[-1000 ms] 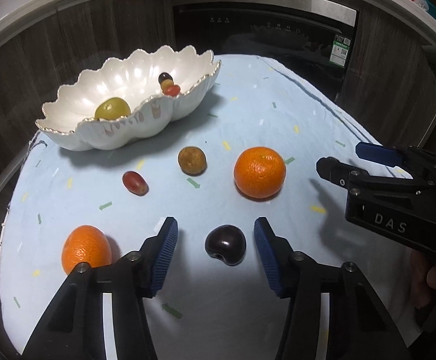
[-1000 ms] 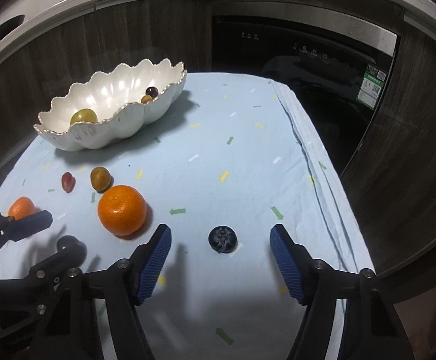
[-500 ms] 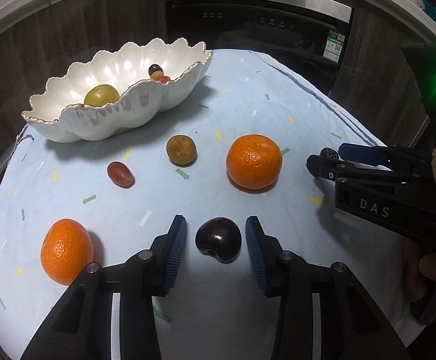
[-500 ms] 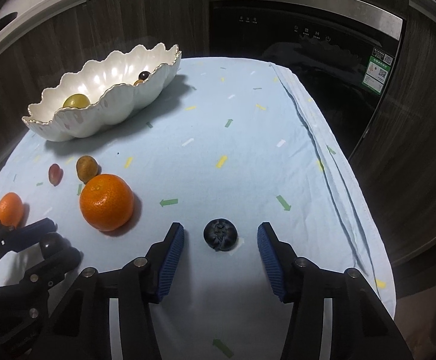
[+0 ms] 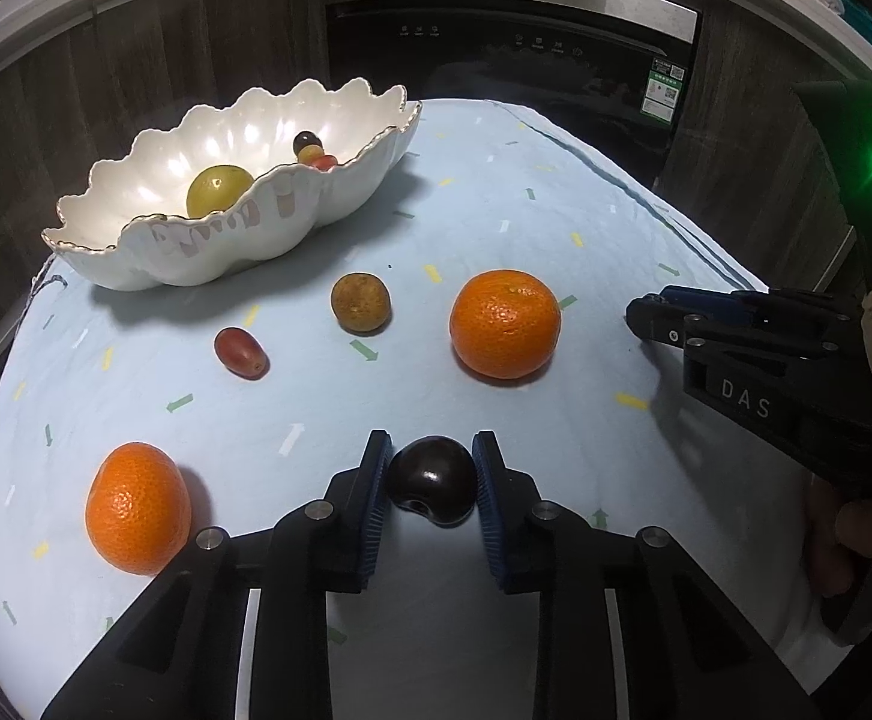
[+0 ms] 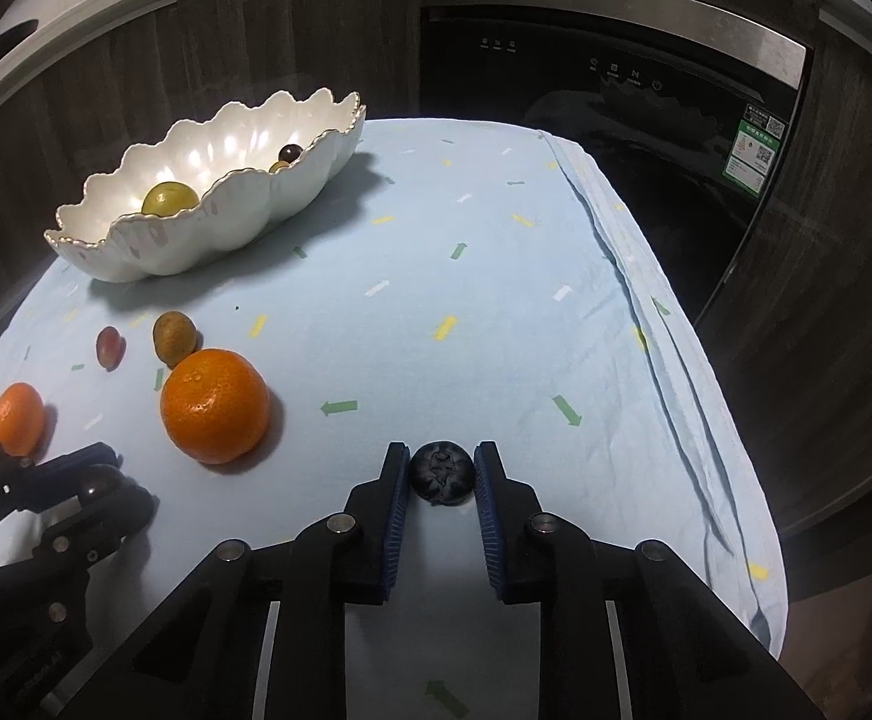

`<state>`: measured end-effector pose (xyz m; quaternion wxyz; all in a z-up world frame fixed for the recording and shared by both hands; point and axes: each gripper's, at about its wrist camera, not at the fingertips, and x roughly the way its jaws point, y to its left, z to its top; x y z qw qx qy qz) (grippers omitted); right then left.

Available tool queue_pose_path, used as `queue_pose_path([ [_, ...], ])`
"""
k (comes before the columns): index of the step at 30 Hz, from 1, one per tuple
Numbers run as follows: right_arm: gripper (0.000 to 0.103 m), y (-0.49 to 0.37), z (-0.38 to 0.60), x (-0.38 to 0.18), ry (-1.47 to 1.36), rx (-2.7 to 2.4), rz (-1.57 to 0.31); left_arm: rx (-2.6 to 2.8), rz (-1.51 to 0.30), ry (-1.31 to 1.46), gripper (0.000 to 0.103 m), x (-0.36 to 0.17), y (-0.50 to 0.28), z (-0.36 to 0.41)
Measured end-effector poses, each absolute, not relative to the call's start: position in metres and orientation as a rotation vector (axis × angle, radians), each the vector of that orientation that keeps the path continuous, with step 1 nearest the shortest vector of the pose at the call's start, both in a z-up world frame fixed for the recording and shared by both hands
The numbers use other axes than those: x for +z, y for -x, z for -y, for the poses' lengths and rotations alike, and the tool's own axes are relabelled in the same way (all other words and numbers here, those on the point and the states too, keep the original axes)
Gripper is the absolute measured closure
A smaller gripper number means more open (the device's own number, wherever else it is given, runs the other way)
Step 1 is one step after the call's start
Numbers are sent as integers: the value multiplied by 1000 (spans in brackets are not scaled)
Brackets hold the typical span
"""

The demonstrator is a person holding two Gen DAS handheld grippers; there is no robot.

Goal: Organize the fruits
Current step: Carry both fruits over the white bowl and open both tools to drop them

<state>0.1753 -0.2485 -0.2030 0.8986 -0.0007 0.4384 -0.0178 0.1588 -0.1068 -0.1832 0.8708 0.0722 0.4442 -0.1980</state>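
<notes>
- Dark cherry (image 5: 431,487) sits clamped in my left gripper (image 5: 429,474), jaws closing on it.
- My right gripper (image 6: 440,473) pinches the blueberry (image 6: 442,473) on the blue cloth (image 6: 496,312).

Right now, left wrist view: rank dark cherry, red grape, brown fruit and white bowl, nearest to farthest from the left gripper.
1. Dark cherry: between the left gripper pads, jaws closing on it.
2. Red grape: ahead, to the left.
3. Brown fruit: just beyond the grape, nearer centre.
4. White bowl: far left, at the back.
</notes>
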Motion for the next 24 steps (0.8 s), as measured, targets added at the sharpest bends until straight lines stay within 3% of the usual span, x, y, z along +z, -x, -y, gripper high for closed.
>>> queue_pose_path([
  [24,79,-176,230,-161,11,-5,-850,-341,-899,-77,75,-149,-169,77],
])
